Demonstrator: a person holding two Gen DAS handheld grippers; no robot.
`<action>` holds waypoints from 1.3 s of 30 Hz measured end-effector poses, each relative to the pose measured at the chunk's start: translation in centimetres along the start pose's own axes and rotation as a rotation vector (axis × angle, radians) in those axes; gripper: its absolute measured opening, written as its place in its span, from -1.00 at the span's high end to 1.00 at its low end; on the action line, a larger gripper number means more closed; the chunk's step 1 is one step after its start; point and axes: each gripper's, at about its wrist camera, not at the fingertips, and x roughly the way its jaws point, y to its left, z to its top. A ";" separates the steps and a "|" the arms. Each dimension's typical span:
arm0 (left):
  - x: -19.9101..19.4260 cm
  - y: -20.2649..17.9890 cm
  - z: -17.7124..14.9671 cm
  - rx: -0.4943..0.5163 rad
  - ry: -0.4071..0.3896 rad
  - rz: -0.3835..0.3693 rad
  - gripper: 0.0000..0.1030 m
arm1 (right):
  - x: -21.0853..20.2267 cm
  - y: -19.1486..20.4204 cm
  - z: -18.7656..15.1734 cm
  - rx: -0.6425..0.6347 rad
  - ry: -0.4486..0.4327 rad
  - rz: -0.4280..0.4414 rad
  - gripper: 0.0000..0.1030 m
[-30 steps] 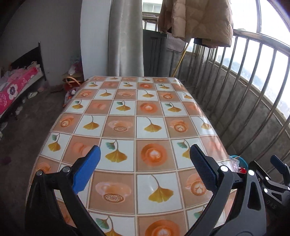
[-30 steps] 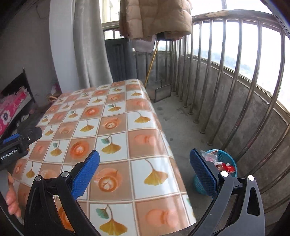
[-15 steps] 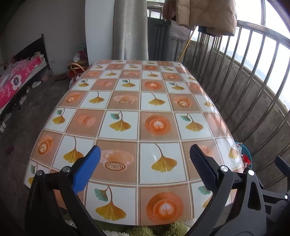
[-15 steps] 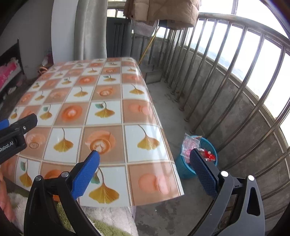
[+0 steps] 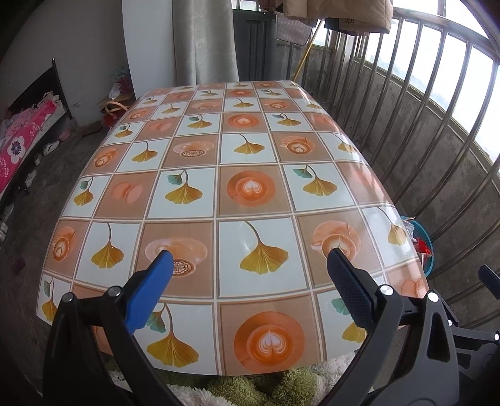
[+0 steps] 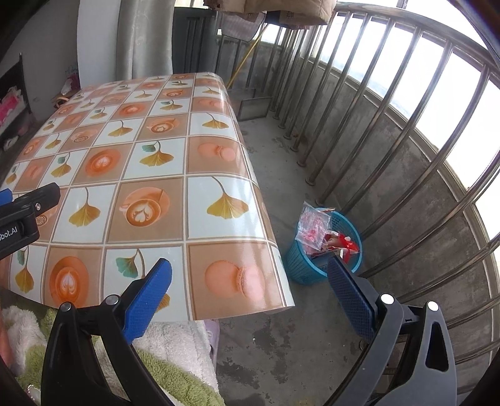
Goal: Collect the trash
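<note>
A blue plastic waste basket (image 6: pixel 315 267) stands on the concrete floor right of the table, with a clear pink-printed bag (image 6: pixel 312 226) and red wrappers (image 6: pixel 342 242) in it. Its rim also shows in the left wrist view (image 5: pixel 422 237). My left gripper (image 5: pixel 250 278) is open and empty above the near end of the table (image 5: pixel 250 150). My right gripper (image 6: pixel 250 287) is open and empty over the table's near right corner, with the basket beyond its right finger. No trash shows on the tablecloth.
A metal balcony railing (image 6: pixel 406 131) on a low concrete wall runs along the right. A grey curtain (image 5: pixel 203 40) and hanging coat (image 5: pixel 347 12) are behind the table. A bed with pink bedding (image 5: pixel 22 137) is at left. Green and white fleece (image 6: pixel 175 353) lies below the near table edge.
Both grippers have drawn back and up from the table, so more of its near edge and the fleece show. The basket has come fully into the right wrist view.
</note>
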 end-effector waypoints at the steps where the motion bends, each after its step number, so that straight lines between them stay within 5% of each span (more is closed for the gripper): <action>1: 0.1 -0.2 0.0 0.004 0.006 -0.003 -0.83 | 0.1 -0.2 -0.1 0.006 0.006 -0.002 -0.88; 39: 0.3 -0.9 -0.3 0.048 0.036 0.014 -0.83 | 0.4 -0.8 -0.1 0.027 0.027 0.034 -0.88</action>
